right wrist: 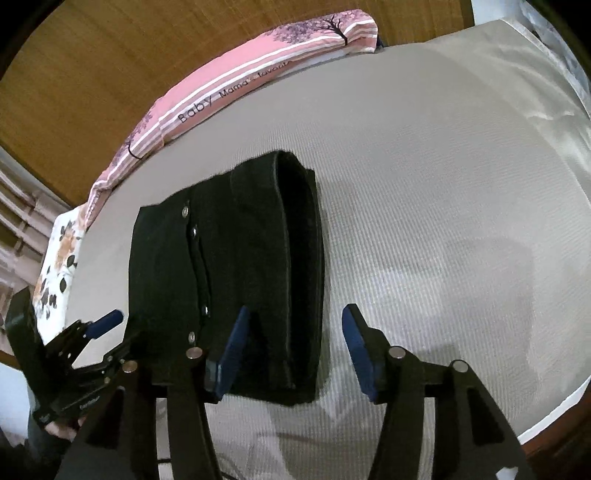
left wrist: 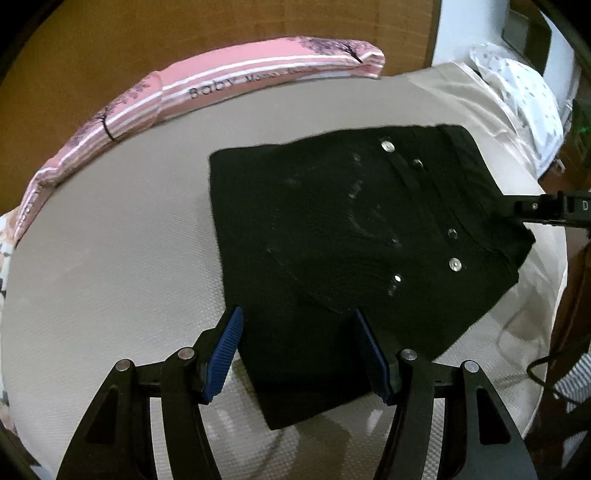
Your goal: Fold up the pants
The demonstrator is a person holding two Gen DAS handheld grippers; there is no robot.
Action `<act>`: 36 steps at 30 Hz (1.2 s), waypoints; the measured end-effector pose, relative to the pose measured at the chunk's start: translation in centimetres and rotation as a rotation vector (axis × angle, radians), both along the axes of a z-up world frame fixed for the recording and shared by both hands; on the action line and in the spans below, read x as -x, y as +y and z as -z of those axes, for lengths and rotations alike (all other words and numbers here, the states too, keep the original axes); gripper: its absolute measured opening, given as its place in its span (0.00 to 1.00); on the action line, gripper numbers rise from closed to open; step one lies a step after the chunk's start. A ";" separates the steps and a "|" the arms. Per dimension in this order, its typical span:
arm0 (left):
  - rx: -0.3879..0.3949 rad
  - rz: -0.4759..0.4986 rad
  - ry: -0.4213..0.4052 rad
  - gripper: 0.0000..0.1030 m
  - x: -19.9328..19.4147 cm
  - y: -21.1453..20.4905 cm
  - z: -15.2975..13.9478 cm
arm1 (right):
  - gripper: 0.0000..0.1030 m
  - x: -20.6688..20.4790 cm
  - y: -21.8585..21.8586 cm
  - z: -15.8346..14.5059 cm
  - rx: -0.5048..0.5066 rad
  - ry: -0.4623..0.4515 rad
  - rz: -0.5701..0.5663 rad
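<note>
Black pants (left wrist: pixel 351 236) with silver rivets lie folded into a compact stack on a beige mattress (left wrist: pixel 110 258). My left gripper (left wrist: pixel 297 354) is open, its blue pads either side of the stack's near corner, just above it. In the right wrist view the pants (right wrist: pixel 229 273) show a folded edge on the right. My right gripper (right wrist: pixel 293 350) is open over the stack's near right corner, holding nothing. The left gripper also shows in the right wrist view (right wrist: pixel 107 332) at the stack's left edge. The right gripper shows at the right edge of the left wrist view (left wrist: pixel 546 208), its jaws hidden.
A pink striped cushion (left wrist: pixel 221 85) runs along the mattress's far edge against a wooden wall (left wrist: pixel 184 29). A white dotted pillow (left wrist: pixel 524 96) lies at far right. A floral cloth (right wrist: pixel 55 258) lies left of the mattress. A black cable (left wrist: pixel 543 369) hangs at right.
</note>
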State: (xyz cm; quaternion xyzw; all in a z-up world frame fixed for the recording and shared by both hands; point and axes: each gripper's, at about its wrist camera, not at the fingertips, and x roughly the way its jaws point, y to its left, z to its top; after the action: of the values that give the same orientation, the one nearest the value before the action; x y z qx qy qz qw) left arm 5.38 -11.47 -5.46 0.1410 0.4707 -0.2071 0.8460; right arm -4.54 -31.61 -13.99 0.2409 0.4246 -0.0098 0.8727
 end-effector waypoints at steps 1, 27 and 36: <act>0.002 -0.012 0.003 0.60 -0.2 0.1 -0.1 | 0.50 -0.3 0.0 -0.1 -0.005 -0.001 -0.003; 0.040 -0.160 0.050 0.60 -3.5 4.3 -0.6 | 0.56 -3.1 0.4 1.8 -0.007 0.066 -0.023; 0.276 -0.250 0.242 0.60 -6.6 9.0 0.4 | 0.56 -3.2 -0.2 2.2 -0.057 0.063 -0.079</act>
State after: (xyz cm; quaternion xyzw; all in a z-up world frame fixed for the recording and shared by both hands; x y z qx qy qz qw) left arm 11.98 -2.47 -5.82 -0.0612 0.5497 -0.1784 0.8138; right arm -1.30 -31.77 -16.17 0.2483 0.4613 0.0289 0.8513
